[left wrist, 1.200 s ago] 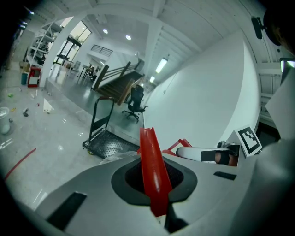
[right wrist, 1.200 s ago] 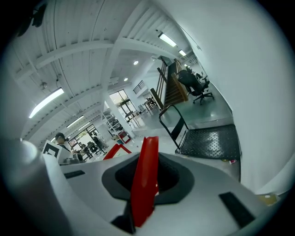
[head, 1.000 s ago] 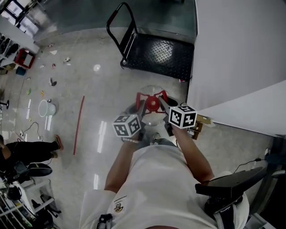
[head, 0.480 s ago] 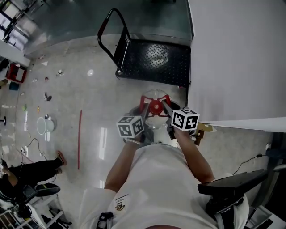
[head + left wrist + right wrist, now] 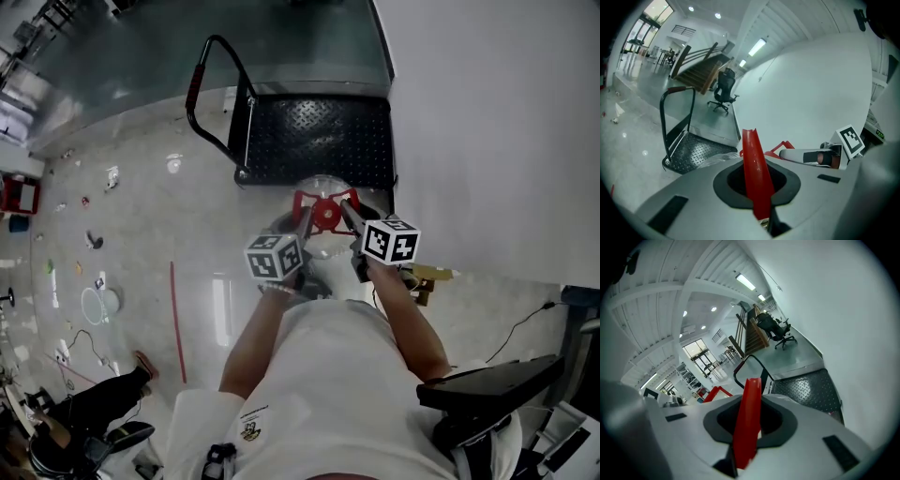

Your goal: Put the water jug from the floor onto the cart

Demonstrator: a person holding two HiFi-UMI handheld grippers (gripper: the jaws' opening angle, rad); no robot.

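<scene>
Gripping the clear plastic water jug (image 5: 317,184) by its red handle struts (image 5: 323,199), left gripper (image 5: 305,221) and right gripper (image 5: 349,215) each clamped on one to share the weight; hanging at the near edge of the black diamond-plate cart (image 5: 319,141).

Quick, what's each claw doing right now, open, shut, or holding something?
Left claw: shut on the red handle of the water jug.
Right claw: shut on the same red handle.

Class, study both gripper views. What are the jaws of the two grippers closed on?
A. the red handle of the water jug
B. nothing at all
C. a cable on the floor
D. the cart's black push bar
A: the red handle of the water jug sits clamped between the jaws of both the left gripper and the right gripper.
</scene>
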